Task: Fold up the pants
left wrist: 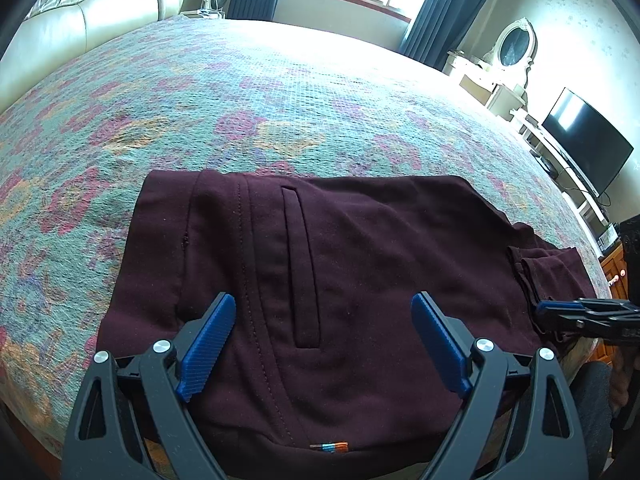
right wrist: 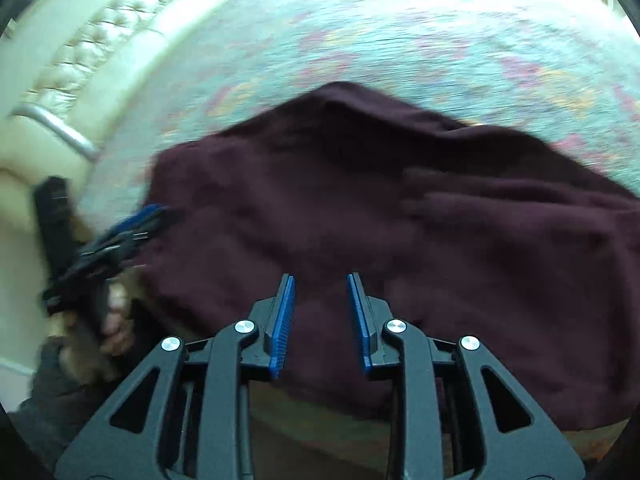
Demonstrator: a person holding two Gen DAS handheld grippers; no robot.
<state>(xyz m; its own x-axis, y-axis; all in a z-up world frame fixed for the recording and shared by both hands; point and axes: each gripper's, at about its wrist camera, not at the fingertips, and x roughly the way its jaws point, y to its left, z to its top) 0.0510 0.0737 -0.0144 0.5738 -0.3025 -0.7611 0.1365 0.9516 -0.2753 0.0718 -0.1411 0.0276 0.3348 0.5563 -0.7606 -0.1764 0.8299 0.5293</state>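
Observation:
Dark maroon pants [left wrist: 360, 248] lie folded into a compact rectangle on the bed, back pocket slit up, leg hems [left wrist: 548, 268] stacked at the right end. My left gripper [left wrist: 323, 300] hovers over the near part of the pants, open wide, nothing between its blue pads. In the blurred right wrist view the pants [right wrist: 360, 200] fill the middle. My right gripper [right wrist: 320, 278] stands just above their near edge, open with a narrow gap and no cloth pinched. The right gripper's fingertips [left wrist: 540, 308] show at the pants' right end; the left gripper [right wrist: 156, 212] shows at the left.
A floral teal and pink bedspread [left wrist: 240, 100] covers the bed. A cream tufted headboard [left wrist: 80, 20] runs along the far left. A television [left wrist: 588, 140] and a dressing table with an oval mirror [left wrist: 516, 44] stand beyond the bed's right side. A hand [right wrist: 116, 320] holds the left gripper.

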